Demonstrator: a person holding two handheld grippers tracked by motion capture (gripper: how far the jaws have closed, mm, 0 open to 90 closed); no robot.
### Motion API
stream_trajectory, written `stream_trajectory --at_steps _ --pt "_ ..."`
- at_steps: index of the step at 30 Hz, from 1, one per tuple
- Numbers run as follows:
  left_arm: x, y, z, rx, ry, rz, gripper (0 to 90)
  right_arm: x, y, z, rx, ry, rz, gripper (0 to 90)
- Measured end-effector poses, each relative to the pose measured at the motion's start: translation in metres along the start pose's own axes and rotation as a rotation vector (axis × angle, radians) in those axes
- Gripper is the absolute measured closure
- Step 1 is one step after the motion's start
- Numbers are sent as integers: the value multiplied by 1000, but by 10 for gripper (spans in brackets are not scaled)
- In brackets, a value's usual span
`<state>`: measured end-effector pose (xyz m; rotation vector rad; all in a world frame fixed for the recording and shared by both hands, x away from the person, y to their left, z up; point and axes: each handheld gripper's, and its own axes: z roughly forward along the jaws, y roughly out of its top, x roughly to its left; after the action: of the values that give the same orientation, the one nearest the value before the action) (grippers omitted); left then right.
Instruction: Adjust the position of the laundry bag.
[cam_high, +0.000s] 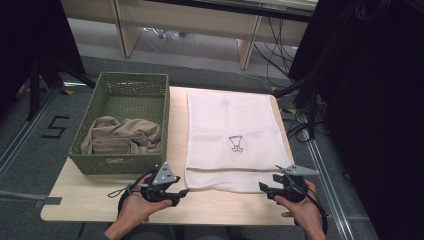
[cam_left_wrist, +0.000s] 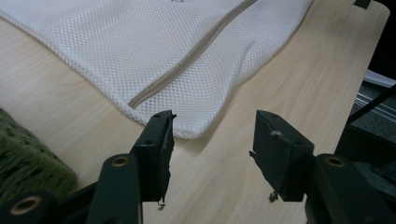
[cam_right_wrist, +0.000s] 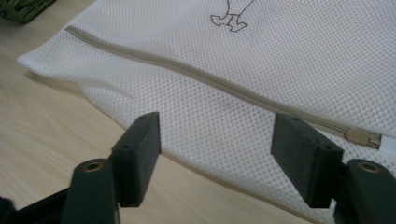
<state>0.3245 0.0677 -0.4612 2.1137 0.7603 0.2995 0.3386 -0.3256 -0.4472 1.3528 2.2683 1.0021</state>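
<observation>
**Two open claws closing in on a limp mesh bag**

The left gripper (cam_left_wrist: 212, 133) is hovering with its jaws standing apart and nothing between them, aimed at the near left corner of the white mesh laundry bag (cam_left_wrist: 154, 51). The right gripper (cam_right_wrist: 215, 140) is likewise gaping wide over the bag's near edge, empty. The bag is lying flat on the wooden table (cam_high: 90, 200), just beside the green woven basket (cam_high: 122, 162) that is holding beige cloth (cam_high: 122, 135).

The mesh is looking light, soft and floppy, so it is likely to sag and slide when lifted; pinching through both layers at the near corners, or by the zipper pull (cam_right_wrist: 363, 136) near the right claw, is probably giving the surest hold. The zipper (cam_left_wrist: 187, 58) is appearing shut. Whether anything is lying inside the bag is hard to make out, and the cloth's lower folds are hiding behind the basket wall.
</observation>
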Motion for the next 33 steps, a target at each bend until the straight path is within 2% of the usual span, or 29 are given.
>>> stream_trajectory --at_steps 5,6,8,11,12,16,17,18,19,20,21,22,23,25,30,31,33 --pt "-3 4 8 -1 -13 15 457 1 2 7 12 5 -19 384" --pt "-4 5 10 -7 -20 14 409 2 3 9 18 2 -20 384" --pt "-5 8 15 -1 -25 25 387 1 4 13 28 0 -25 385" --pt "-6 11 25 2 -36 18 376 -2 4 21 43 1 -27 347" --pt "-5 14 30 10 -37 17 374 -3 5 24 46 1 -31 280" --pt "0 18 43 16 -38 -8 380 -6 7 29 40 6 -43 280" --pt "2 19 51 18 -41 -20 407 -6 7 33 61 11 -49 328" --pt "2 19 51 18 -41 -20 419 -6 7 35 61 1 -65 358" --pt "4 21 60 23 -40 -5 452 -6 8 37 66 0 -77 390" --pt "4 21 60 23 -40 -5 476 -6 8 37 66 0 -77 390" --pt "4 22 62 28 -44 -2 485 -6 8 40 71 20 -85 464" --pt "4 24 65 30 -43 -4 485 -6 8 40 71 20 -85 464" --pt "6 25 71 30 -44 -8 551 -6 9 42 84 25 -83 506" --pt "7 26 73 33 -43 -5 607 -7 9 44 82 26 -78 539" --pt "10 25 86 52 -35 0 702 -9 11 50 84 16 -97 619" --pt "10 23 89 66 -31 17 723 -8 11 51 87 24 -92 636" --pt "11 22 91 74 -30 20 751 -9 11 55 96 12 -104 664"
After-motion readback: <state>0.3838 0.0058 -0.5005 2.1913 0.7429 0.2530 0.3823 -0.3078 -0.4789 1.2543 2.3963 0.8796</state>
